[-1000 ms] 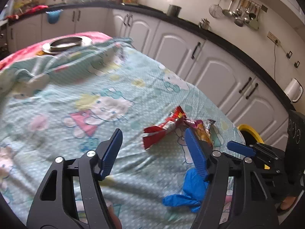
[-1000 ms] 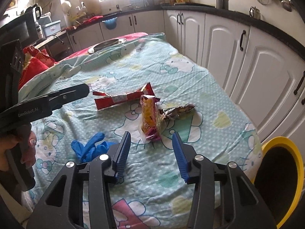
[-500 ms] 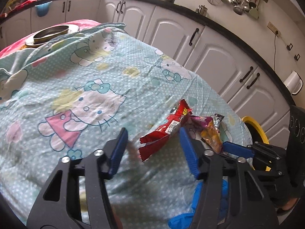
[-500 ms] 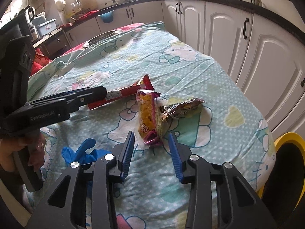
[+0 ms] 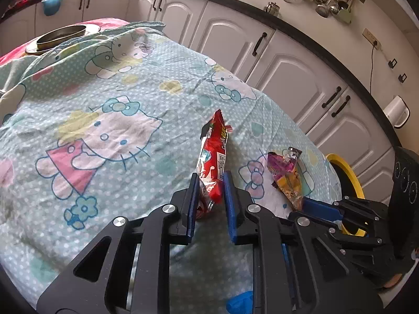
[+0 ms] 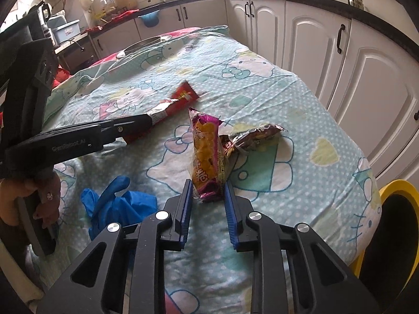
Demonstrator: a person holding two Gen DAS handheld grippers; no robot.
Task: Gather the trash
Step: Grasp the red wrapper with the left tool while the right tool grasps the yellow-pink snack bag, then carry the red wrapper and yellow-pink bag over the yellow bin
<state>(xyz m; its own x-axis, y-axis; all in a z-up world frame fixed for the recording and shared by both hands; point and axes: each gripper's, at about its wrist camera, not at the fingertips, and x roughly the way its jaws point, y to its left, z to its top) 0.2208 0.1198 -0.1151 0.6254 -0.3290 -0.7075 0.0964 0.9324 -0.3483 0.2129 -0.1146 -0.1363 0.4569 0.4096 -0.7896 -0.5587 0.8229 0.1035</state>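
Observation:
A red snack wrapper (image 5: 214, 146) lies on the cartoon-print cloth (image 5: 104, 99). Its near end sits between the closing jaws of my left gripper (image 5: 210, 180), and both blue pads press on it. In the right wrist view the left gripper (image 6: 150, 120) reaches in from the left onto the same red wrapper (image 6: 180, 99). A yellow and purple wrapper (image 6: 207, 151) has its near end squeezed between the closing jaws of my right gripper (image 6: 207, 187). A crumpled brown and silver wrapper (image 6: 254, 136) lies just right of it, touching it.
A blue glove (image 6: 117, 204) lies on the cloth near the front left. A yellow-rimmed bin (image 6: 392, 191) stands below the table's right edge. A metal bowl (image 5: 61, 35) sits at the far end. White cabinets run along the right.
Both grippers have narrowed from wide open onto their wrappers. The left one moved forward and down over the red wrapper, which now points away along the fingers.

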